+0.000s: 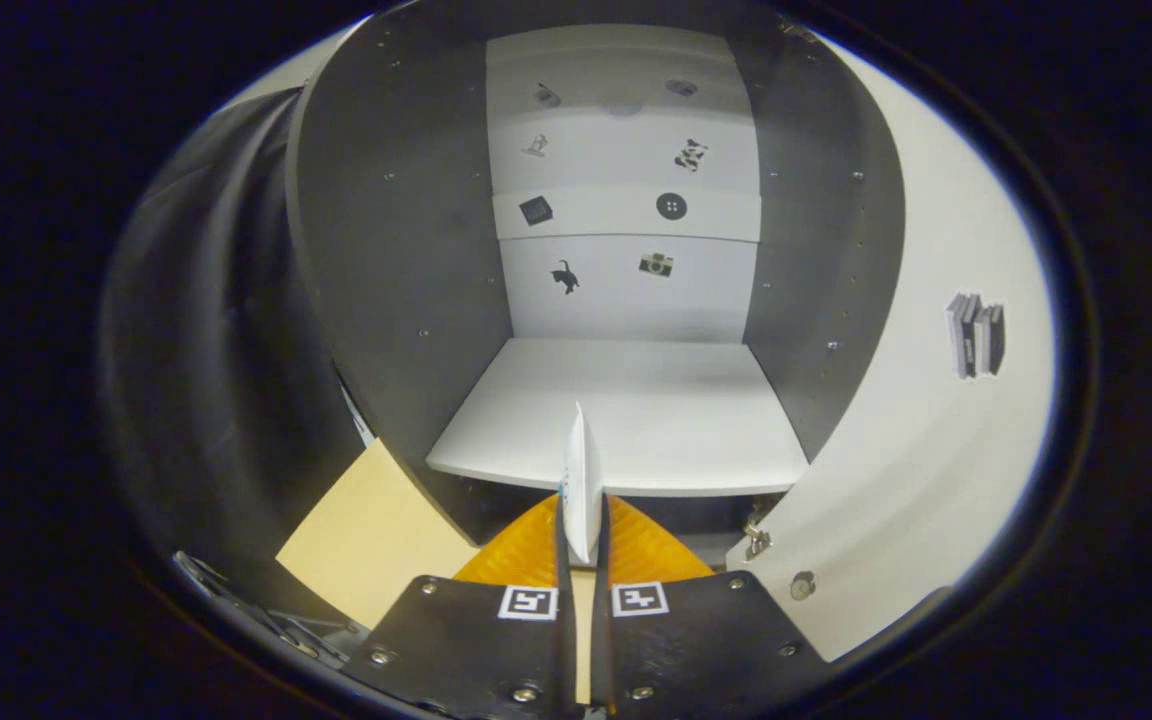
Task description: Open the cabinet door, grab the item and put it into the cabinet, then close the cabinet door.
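Gripper view, facing an open cabinet (396,250). Left of the cabinet: dark cloth, and below it a tan tabletop (371,540) running up to the cabinet's left wall. Centre: the cabinet interior, with dark side walls and a pale back panel (626,290) carrying small stickers in pairs, among them a cat (565,276) and a camera (655,264). A white shelf (676,420) spans the interior, its front edge just ahead of the fingers. The gripper (583,530) has its two fingers drawn close together and pressing on a thin white item (581,470), seen edge-on and upright. The item stands between the fingertips and rises past them, its upper part overlapping the front edge of the shelf; whether it touches the shelf cannot be told. Right of the cabinet: the white door (936,420), swung open, hinged at the cabinet's right wall with a metal hinge (756,538) near its lower corner. A sticker of books (975,334) sits on the door's face.
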### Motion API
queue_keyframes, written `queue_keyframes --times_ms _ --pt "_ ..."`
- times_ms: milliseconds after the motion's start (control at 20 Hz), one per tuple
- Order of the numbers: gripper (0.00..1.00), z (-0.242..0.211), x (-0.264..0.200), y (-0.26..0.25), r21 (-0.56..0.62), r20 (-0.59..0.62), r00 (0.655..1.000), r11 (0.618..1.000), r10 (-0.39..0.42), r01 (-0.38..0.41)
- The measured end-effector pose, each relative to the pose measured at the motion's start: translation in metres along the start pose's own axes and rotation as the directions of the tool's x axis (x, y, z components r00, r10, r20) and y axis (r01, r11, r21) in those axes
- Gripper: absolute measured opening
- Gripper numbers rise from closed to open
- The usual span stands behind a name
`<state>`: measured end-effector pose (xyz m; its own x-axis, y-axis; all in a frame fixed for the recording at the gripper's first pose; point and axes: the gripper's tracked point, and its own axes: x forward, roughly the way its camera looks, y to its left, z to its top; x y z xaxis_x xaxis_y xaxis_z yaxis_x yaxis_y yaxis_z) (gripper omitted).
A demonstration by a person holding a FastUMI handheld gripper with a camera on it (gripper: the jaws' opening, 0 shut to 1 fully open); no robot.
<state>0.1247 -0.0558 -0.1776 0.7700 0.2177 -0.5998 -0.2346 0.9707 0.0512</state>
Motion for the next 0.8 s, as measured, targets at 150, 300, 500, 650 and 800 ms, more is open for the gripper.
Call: queue_keyframes --times_ms 150,300,500,650,800 --pt "0.06 0.011 0.013 -0.003 -0.004 -0.022 1.000 1.000 -0.018 0.018" --pt "0.06 0.016 0.027 -0.008 -0.016 -0.061 0.997 0.999 -0.037 0.036" --pt "0.06 0.024 0.047 -0.014 -0.011 -0.100 0.993 0.998 -0.061 0.061" --pt "0.06 0.031 0.061 -0.023 -0.043 -0.134 0.986 0.995 -0.099 0.094" --pt "0.06 0.031 0.073 -0.025 -0.029 -0.183 0.978 0.995 -0.096 0.092"
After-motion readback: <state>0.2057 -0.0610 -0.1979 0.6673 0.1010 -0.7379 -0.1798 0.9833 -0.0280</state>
